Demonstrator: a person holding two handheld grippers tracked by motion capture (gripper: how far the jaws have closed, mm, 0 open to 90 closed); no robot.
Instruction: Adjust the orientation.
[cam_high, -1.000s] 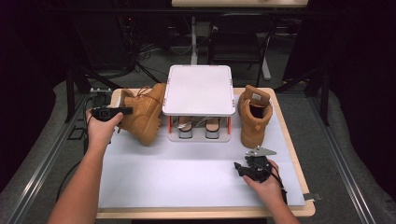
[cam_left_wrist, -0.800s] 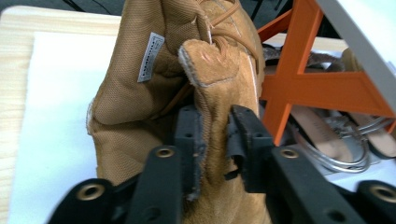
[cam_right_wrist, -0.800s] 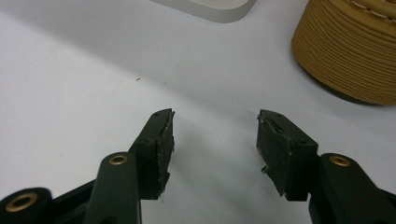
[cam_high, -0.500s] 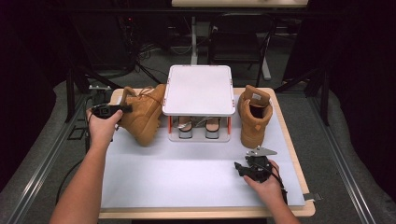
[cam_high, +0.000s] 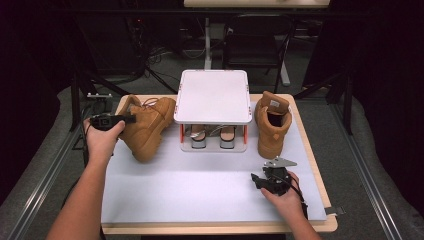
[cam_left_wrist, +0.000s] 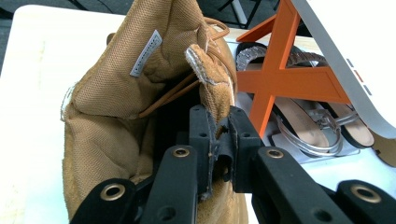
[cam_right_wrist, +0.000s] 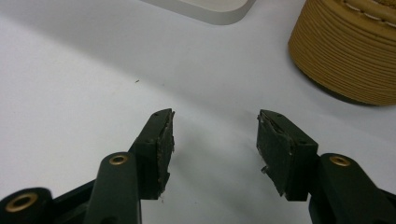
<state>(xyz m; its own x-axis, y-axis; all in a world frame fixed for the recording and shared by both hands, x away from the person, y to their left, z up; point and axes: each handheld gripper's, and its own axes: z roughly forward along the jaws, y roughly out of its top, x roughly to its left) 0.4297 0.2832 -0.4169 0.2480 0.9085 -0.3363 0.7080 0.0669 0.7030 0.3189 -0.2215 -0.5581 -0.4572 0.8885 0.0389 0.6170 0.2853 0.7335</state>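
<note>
Open mat (cam_high: 200, 190) before shoe rack (cam_high: 212, 97)

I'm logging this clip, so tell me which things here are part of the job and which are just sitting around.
In the job:
left hand-held gripper, shut on the left boot's collar
right boot, its likely pair
right hand-held gripper, open, idle

Lying about:
white rack
sandals under it

A dark room is surrounding the wooden table (cam_high: 320, 165). Beyond the table's far edge a black chair (cam_high: 252, 47) is standing, cables (cam_high: 155, 57) are trailing across grey carpet (cam_high: 370, 170), and a pale desk edge (cam_high: 255, 3) is showing behind.
</note>
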